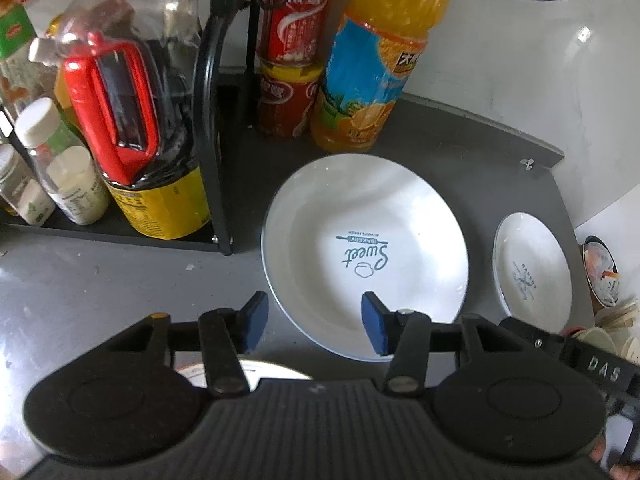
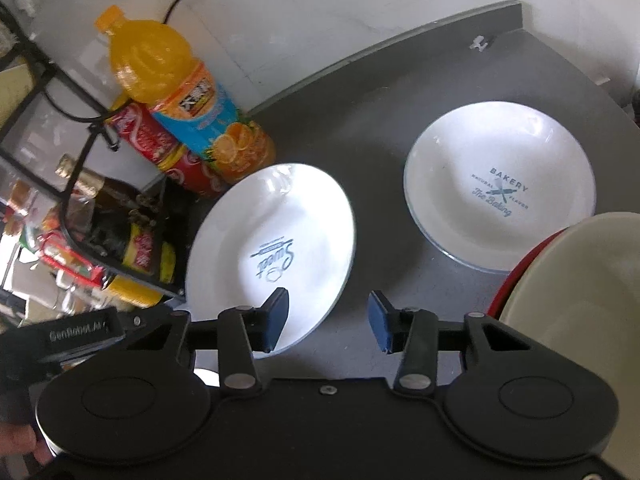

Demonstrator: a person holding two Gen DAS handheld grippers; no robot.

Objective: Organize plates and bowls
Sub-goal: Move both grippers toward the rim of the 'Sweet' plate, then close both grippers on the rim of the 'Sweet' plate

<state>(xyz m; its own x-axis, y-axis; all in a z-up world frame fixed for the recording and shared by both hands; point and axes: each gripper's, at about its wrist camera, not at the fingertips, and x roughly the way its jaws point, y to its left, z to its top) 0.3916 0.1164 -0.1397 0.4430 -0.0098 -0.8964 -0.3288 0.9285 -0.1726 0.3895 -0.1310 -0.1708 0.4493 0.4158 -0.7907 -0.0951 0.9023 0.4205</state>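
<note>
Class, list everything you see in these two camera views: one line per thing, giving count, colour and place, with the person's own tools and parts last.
Sweet plate: one, white, counter centre, beside the rack.
Bakery plate: one, white, counter right of it.
bowl: one, cream with red rim, right edge of the right wrist view.
juice bottle: one, orange, against the wall.
cans: two, red, stacked left of the bottle.
rack: one, black, left, holding bottles and jars.
counter: one, grey.
left gripper: one, black with blue pads, open, astride the Sweet plate's rim.
right gripper: one, same colours, open, above that plate's edge.
</note>
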